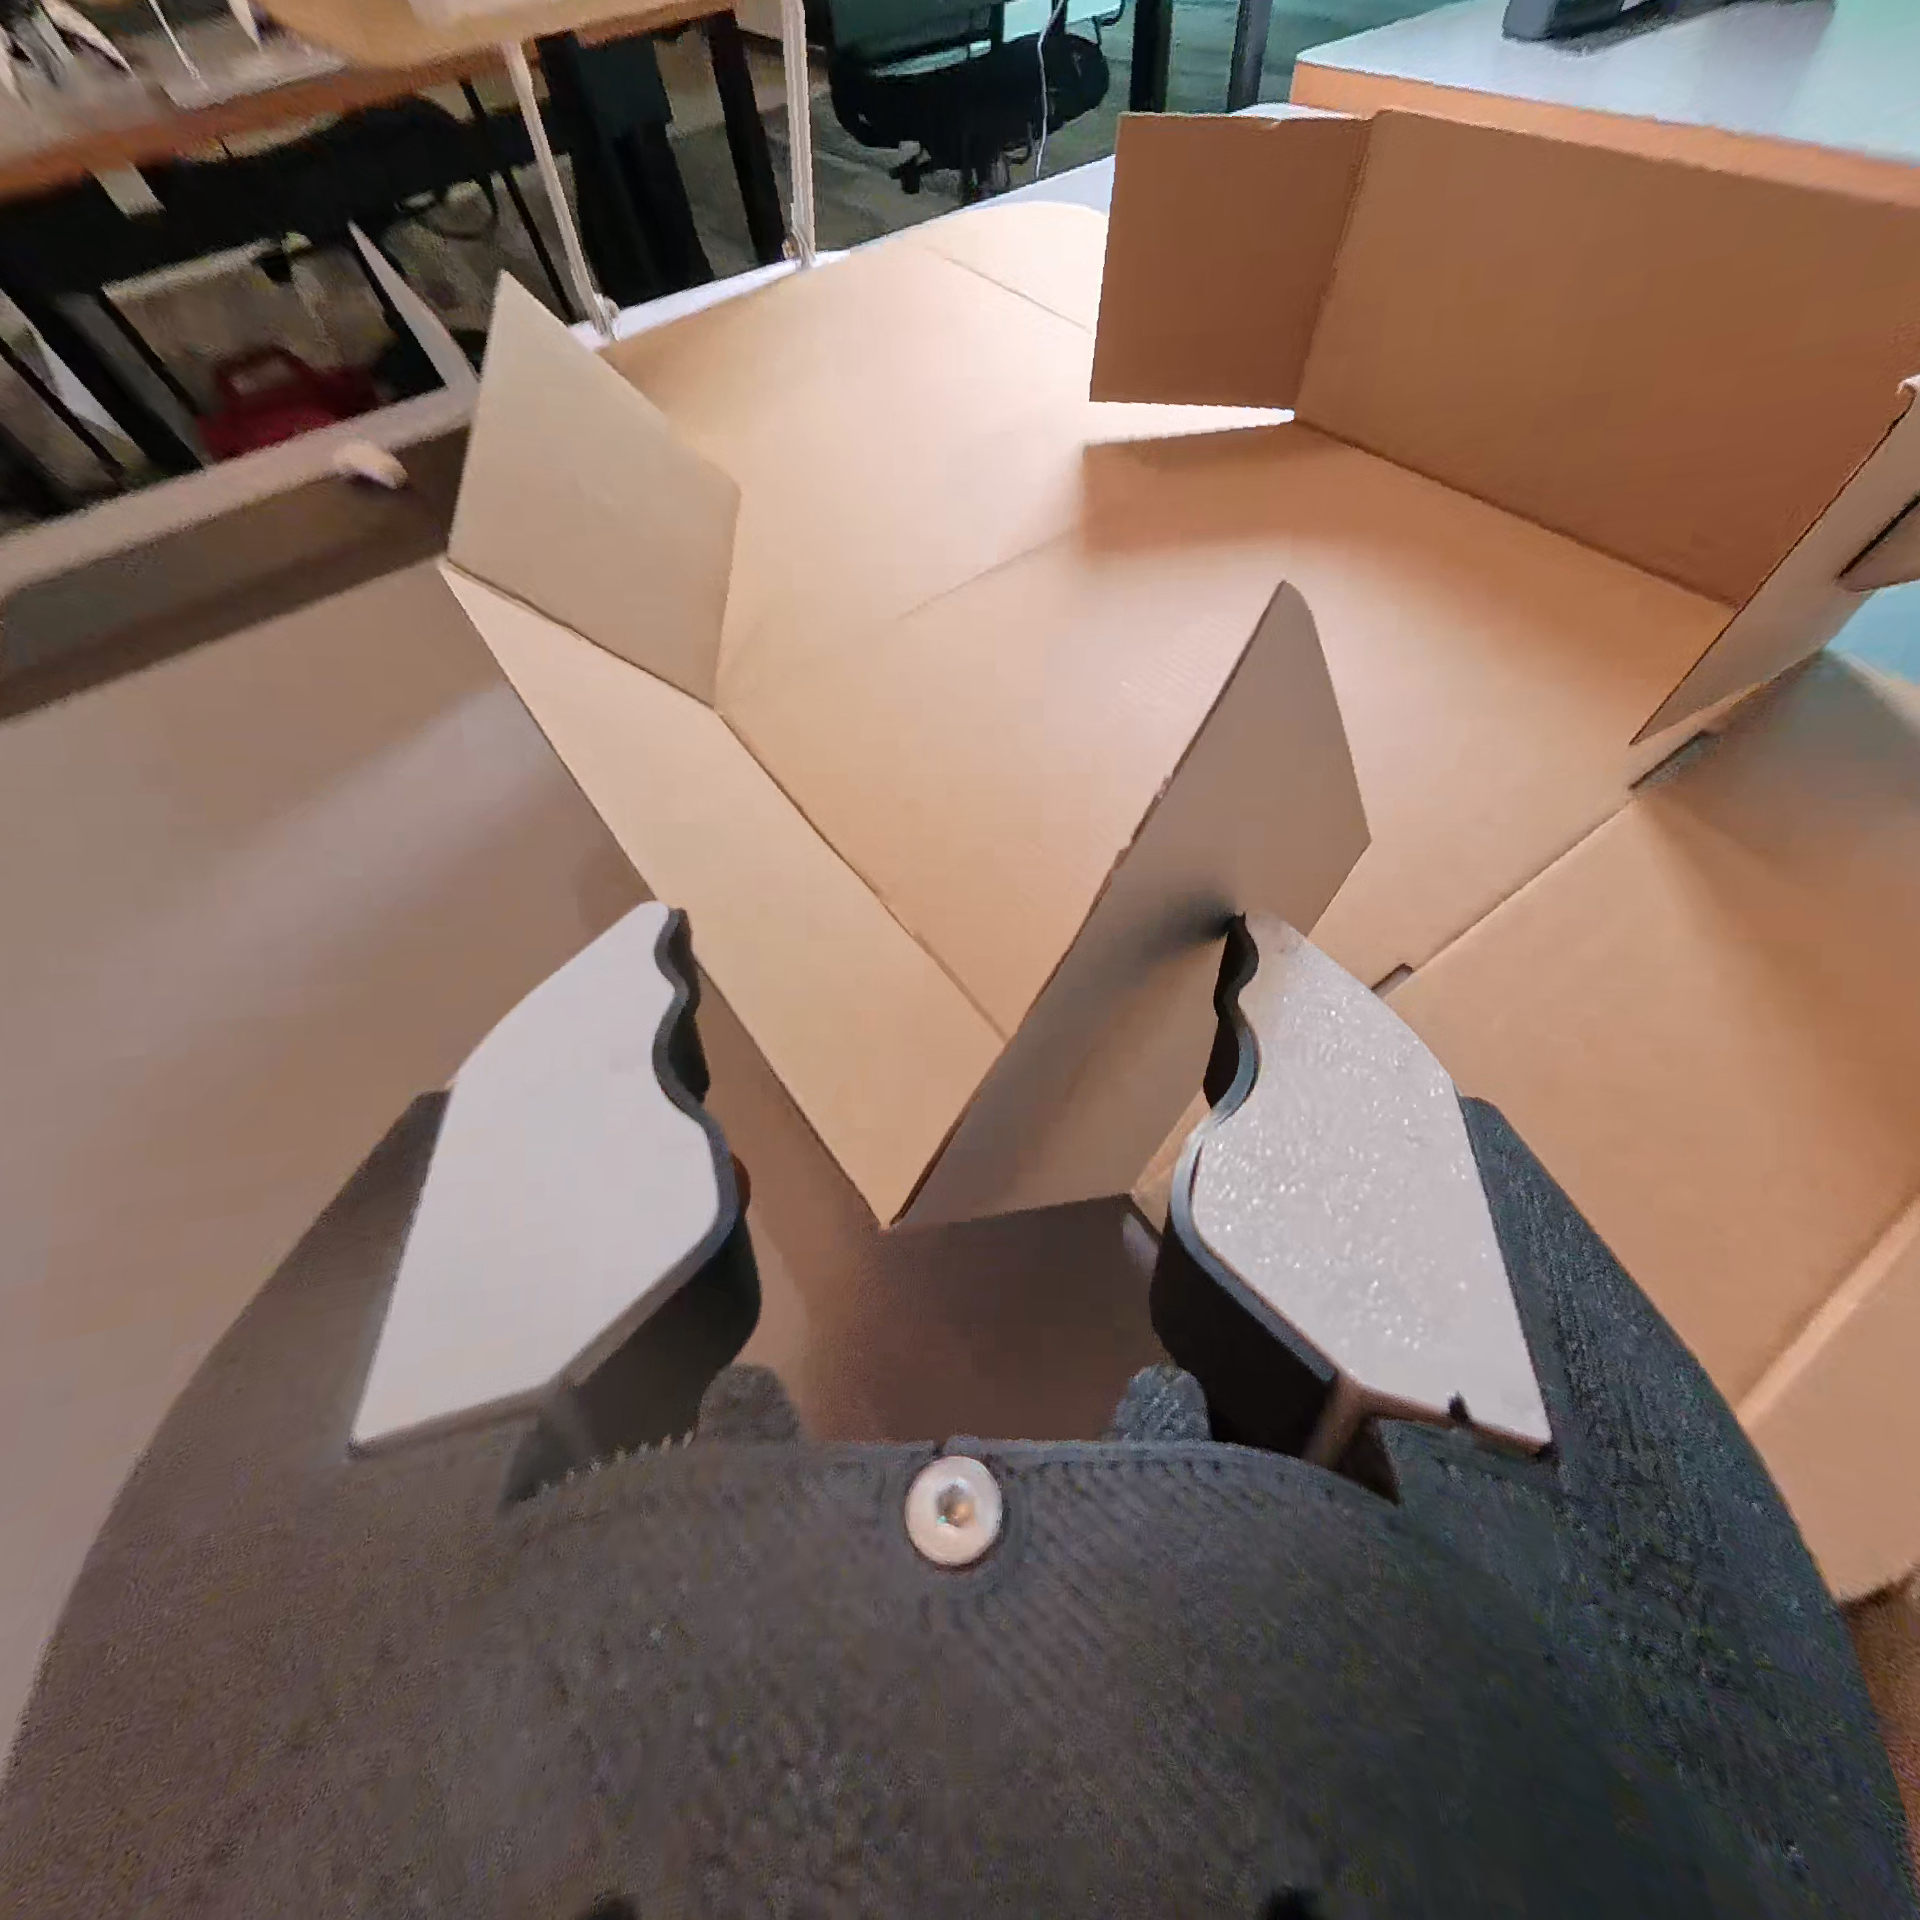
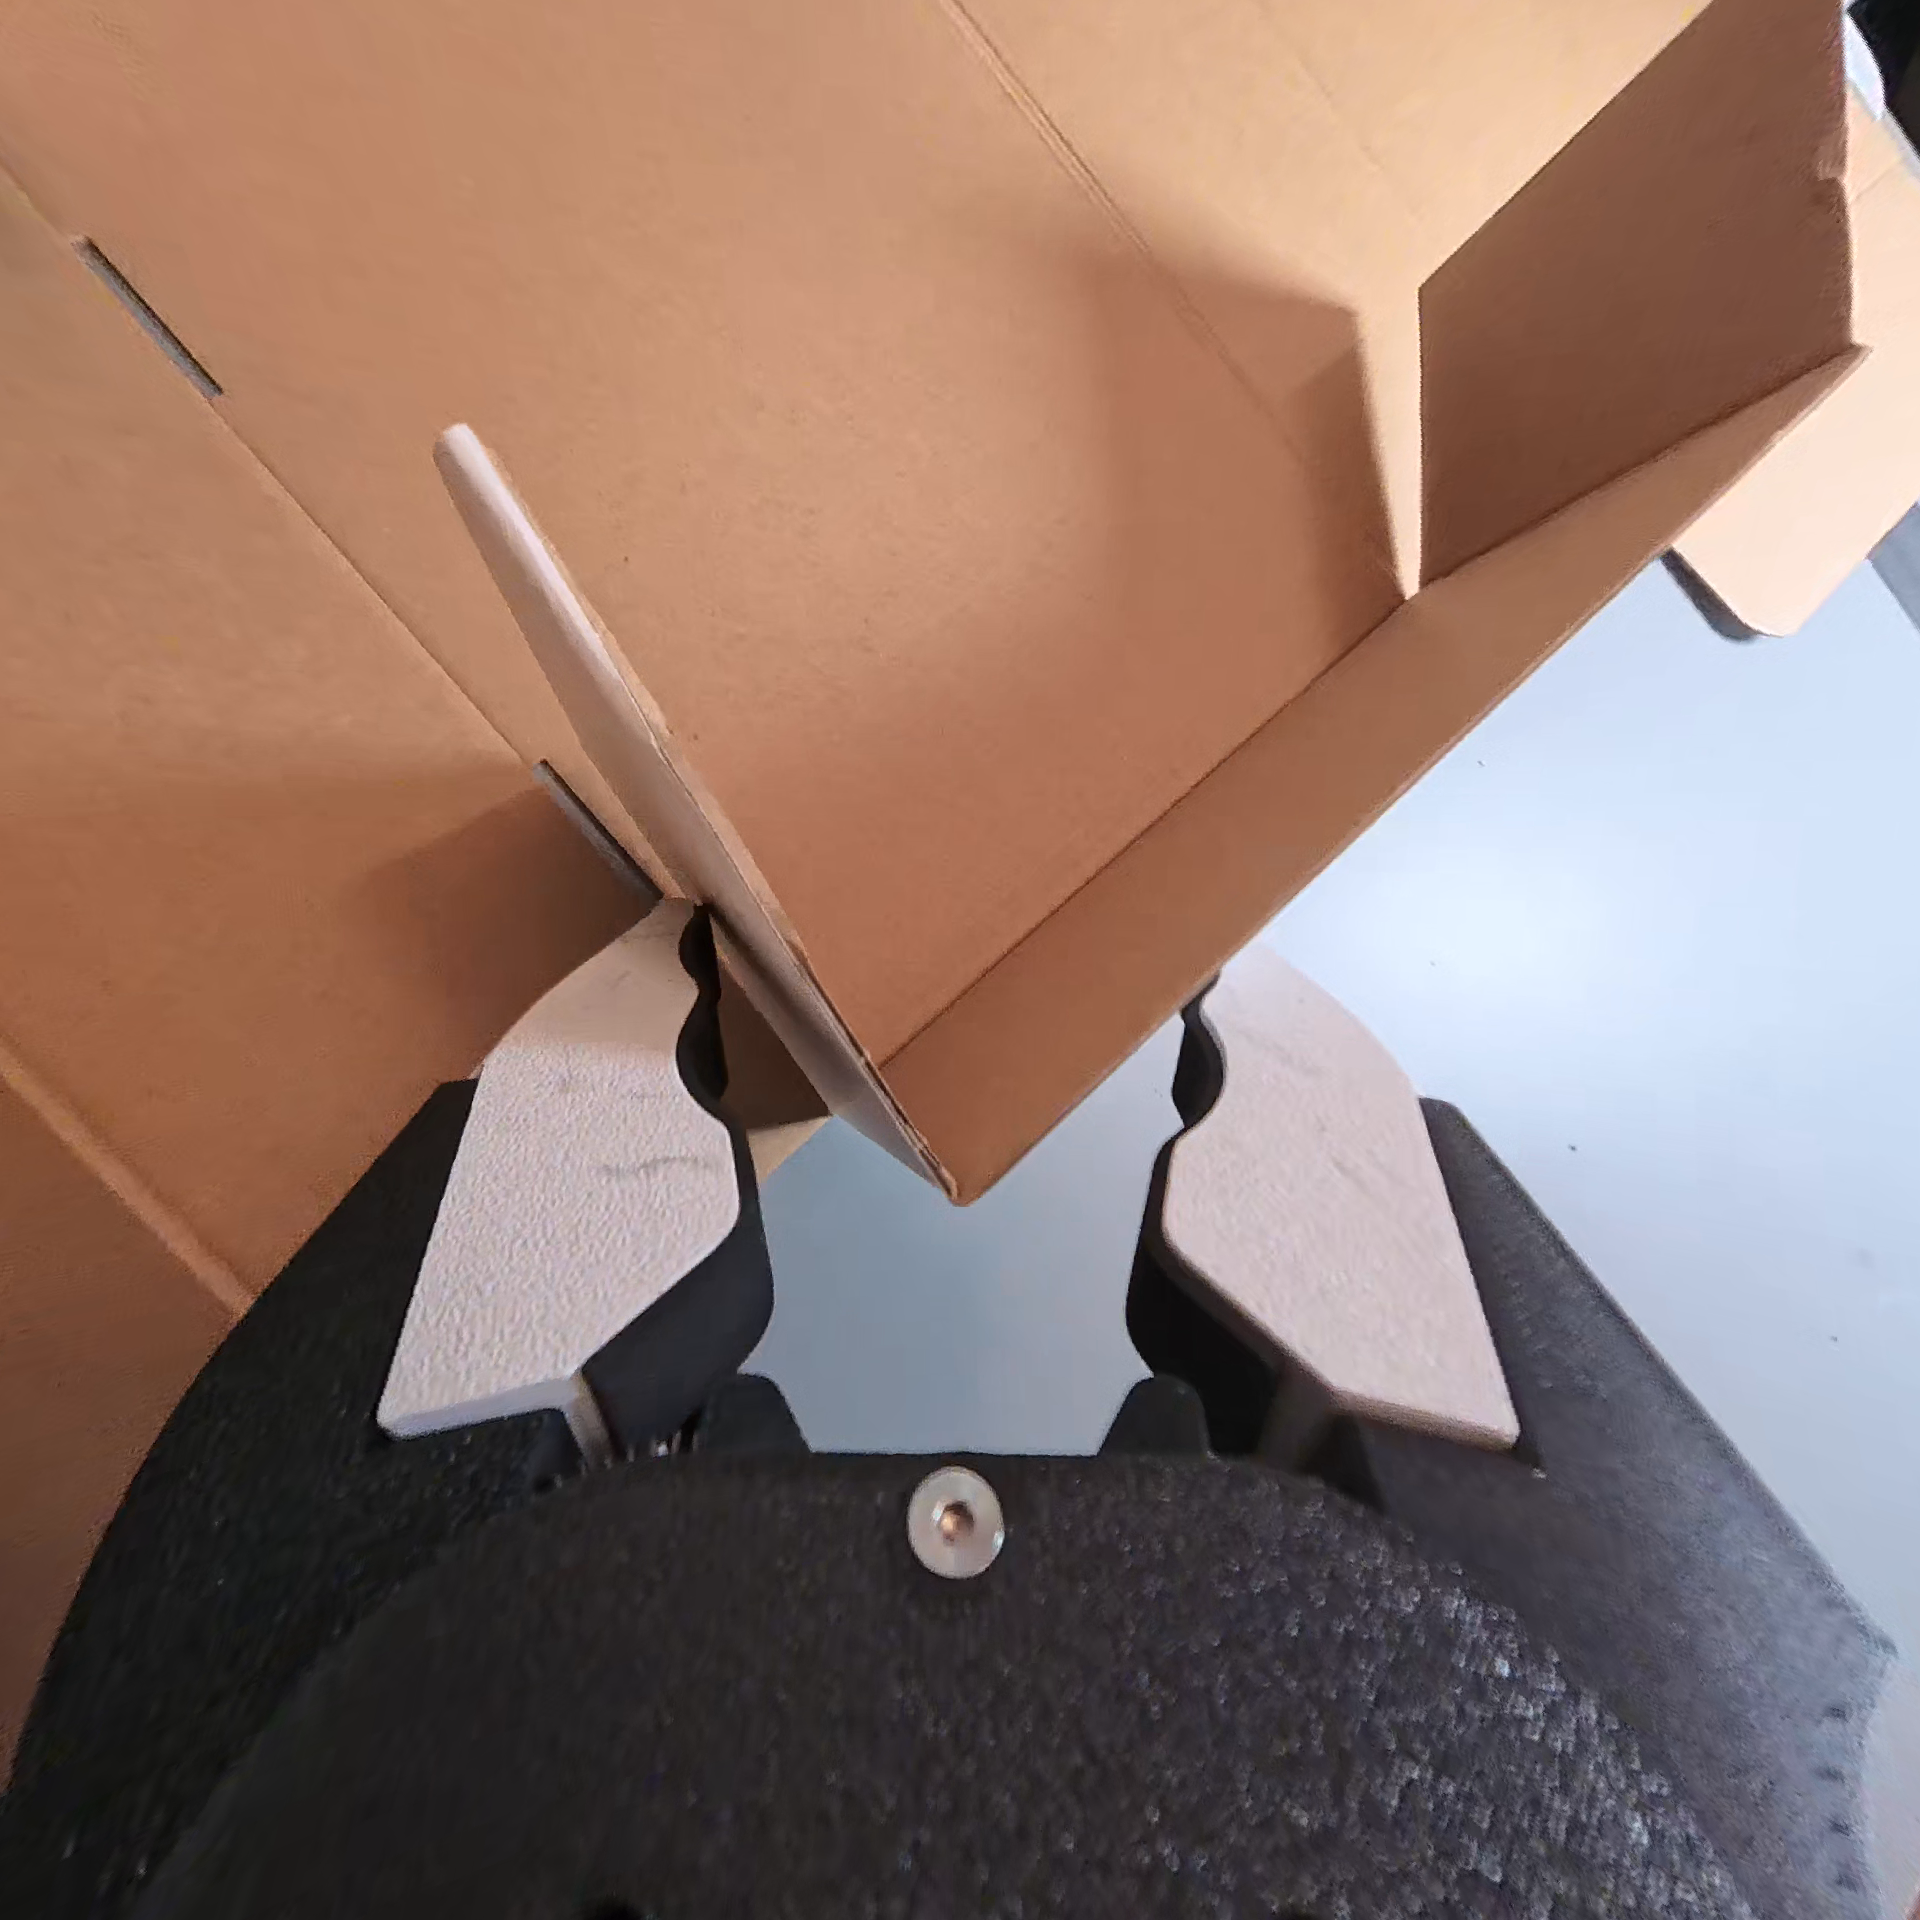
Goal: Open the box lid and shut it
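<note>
A brown cardboard box (image 1: 1039,499) lies opened out flat on the table, with its walled tray part (image 1: 1538,343) at the far right. Near me its lid has side flaps (image 1: 592,488) standing up. My left gripper (image 1: 956,935) is open, and a lid corner (image 1: 904,1195) sits between its fingers; the right fingertip (image 1: 1247,956) touches the grey flap (image 1: 1236,831). My right gripper (image 2: 945,951) is open too. It straddles another box corner (image 2: 951,1184), where a brown wall (image 2: 1299,810) meets a white-faced flap (image 2: 582,675). Neither gripper clamps the cardboard.
The table top (image 1: 208,883) spreads out to the left of the box, and a pale table surface (image 2: 1610,987) shows under the right gripper. Behind are desks (image 1: 208,114), an office chair (image 1: 935,83) and a red bag (image 1: 270,405). Slots (image 2: 145,312) are cut in the cardboard panel.
</note>
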{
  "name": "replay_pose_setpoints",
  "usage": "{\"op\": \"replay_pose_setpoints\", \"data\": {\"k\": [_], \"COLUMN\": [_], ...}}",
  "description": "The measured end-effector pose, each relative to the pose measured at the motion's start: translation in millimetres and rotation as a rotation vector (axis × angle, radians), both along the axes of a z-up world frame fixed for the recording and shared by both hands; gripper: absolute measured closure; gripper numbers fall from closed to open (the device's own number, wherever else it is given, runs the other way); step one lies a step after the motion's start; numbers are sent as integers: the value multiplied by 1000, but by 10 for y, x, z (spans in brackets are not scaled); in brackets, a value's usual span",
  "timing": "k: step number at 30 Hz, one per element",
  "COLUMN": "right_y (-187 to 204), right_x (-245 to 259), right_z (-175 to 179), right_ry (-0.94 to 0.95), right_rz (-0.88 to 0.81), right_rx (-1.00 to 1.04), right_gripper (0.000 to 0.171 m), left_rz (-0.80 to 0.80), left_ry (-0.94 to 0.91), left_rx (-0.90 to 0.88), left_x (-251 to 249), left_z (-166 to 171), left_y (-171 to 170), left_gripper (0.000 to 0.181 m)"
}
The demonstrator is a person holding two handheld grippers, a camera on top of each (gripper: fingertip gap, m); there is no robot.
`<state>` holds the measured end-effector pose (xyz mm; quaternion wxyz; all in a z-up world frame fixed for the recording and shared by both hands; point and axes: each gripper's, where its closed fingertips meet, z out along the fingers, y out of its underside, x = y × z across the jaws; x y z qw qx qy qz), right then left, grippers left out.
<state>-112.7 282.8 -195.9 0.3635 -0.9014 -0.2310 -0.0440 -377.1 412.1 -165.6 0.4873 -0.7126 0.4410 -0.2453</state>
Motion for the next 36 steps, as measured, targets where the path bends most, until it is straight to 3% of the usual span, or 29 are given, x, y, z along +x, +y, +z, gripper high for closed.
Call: {"op": "replay_pose_setpoints", "data": {"k": [3,7,11,15,18,21,24,26,33,36], "right_y": [-11,-16,-10,-16,-17,-28,-44,-44,-74,-143], "right_x": [31,32,26,-8,-40,-62,-63,-74,-120,-60], "right_z": [-3,-19,-24,-26,-37,-44,-51,-47,-6,14], "right_ry": [26,-6,-28,-9,-24,-29,-34,-36,-75,-55], "right_rz": [-10,-8,-8,-14,-9,-2,11,35,180,159], "right_rx": [0,13,11,21,33,33,27,24,-68,-75], "right_gripper": [86,89,90,90,91,91,91,91,89,90], "left_rz": [-4,-74,-117,127,205,207,50,-84,-418,-488], "left_ry": [-67,-290,-297,-406,-489,-520,-427,-259,372,410], "left_rx": [-90,-227,-223,-229,-294,-316,-327,-267,189,238], "left_x": [-79,-65,-32,-196,-188,-183,-43,58,137,93], "left_z": [-11,178,220,181,57,42,1,-87,-291,-302], "left_y": [8,-88,-130,152,201,217,69,-66,-241,-283], "left_gripper": [85,95,97,94,89,95,110,113,115,121]}}
